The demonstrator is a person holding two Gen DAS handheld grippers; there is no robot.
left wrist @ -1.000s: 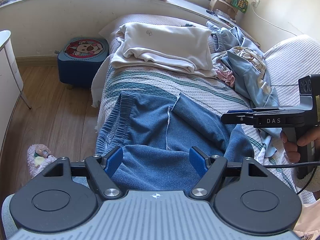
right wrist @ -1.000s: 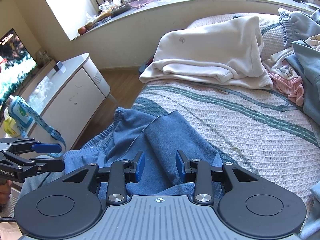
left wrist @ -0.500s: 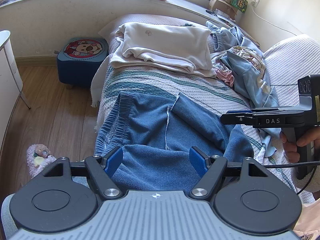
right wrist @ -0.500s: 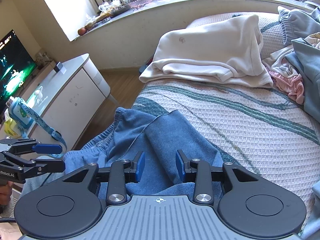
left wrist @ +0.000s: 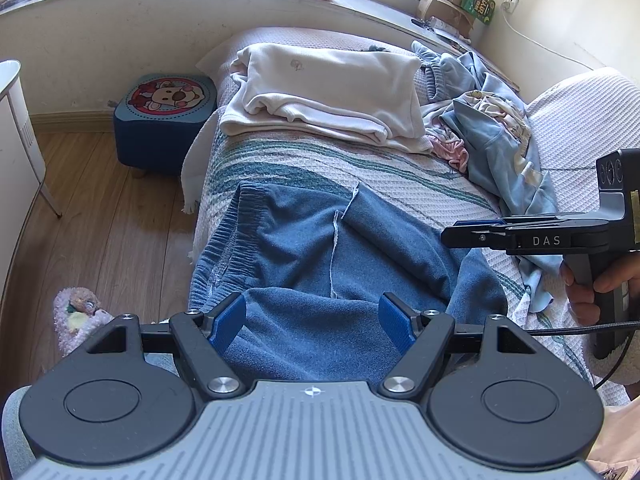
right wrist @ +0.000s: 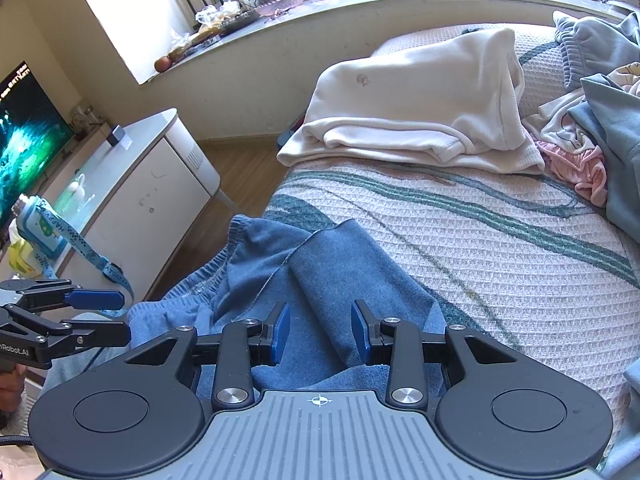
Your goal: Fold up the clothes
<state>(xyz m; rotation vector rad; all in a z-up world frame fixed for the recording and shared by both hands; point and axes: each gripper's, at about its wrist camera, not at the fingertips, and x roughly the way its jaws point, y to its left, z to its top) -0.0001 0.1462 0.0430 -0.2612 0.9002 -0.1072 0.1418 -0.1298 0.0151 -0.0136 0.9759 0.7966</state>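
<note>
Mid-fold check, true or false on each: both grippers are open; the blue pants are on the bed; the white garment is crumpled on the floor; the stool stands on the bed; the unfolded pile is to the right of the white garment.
1. Left gripper and right gripper are open. True.
2. The blue pants lie on the bed. True.
3. The white garment is crumpled on the floor. False: it lies folded on the bed.
4. The stool stands on the bed. False: it stands on the floor beside it.
5. The unfolded pile is right of the white garment. True.
</note>
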